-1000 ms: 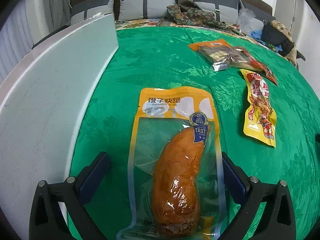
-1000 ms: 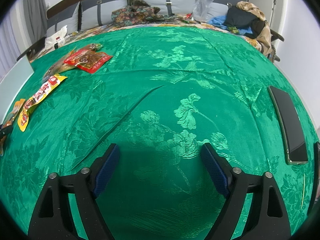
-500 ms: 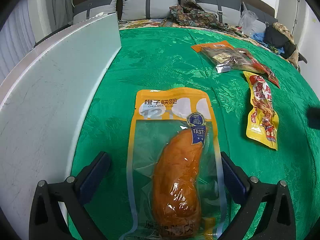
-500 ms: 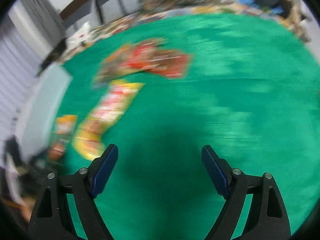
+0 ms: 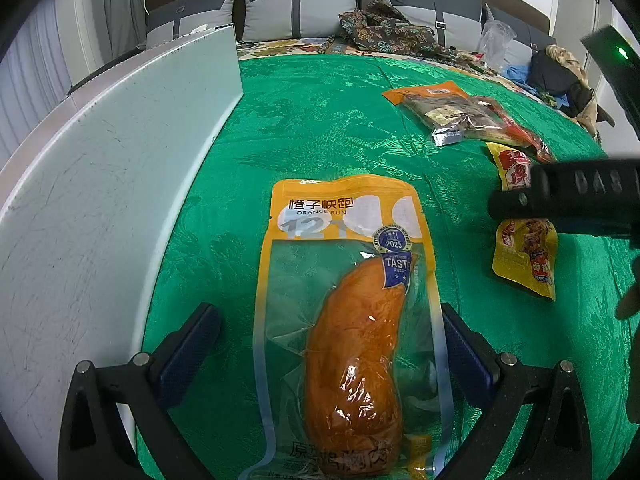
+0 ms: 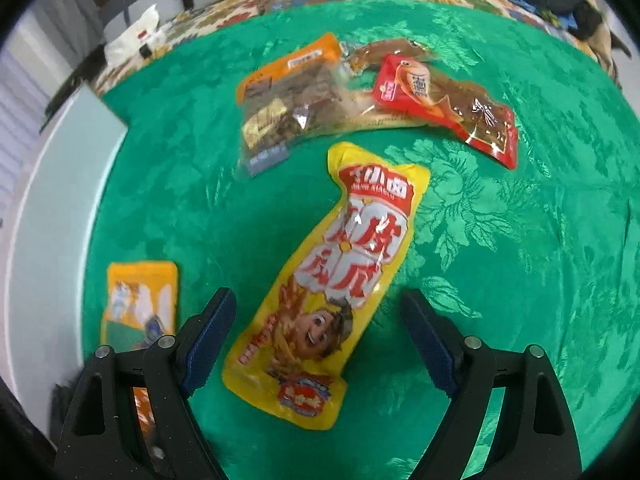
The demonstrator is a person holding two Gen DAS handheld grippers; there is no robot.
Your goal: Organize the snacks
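An orange chicken-breast pouch [image 5: 352,320] lies on the green tablecloth between the fingers of my open left gripper [image 5: 332,344]; it also shows in the right wrist view [image 6: 138,304]. A long yellow snack pack [image 6: 332,280] lies between the fingers of my open right gripper [image 6: 320,336], which hovers above it. In the left wrist view that yellow pack [image 5: 524,252] is partly hidden by the right gripper's black body [image 5: 568,196]. Farther back lie an orange-and-clear pack [image 6: 288,96] and a red pack [image 6: 448,108].
A white box wall [image 5: 100,184] runs along the left side of the tablecloth [image 5: 320,120], also seen in the right wrist view [image 6: 52,216]. Cushions and clothes [image 5: 384,32] lie behind the table.
My right gripper has swung left across the table and now hovers over the yellow pack. It has entered the left wrist view. My left gripper and the orange pouch have not moved.
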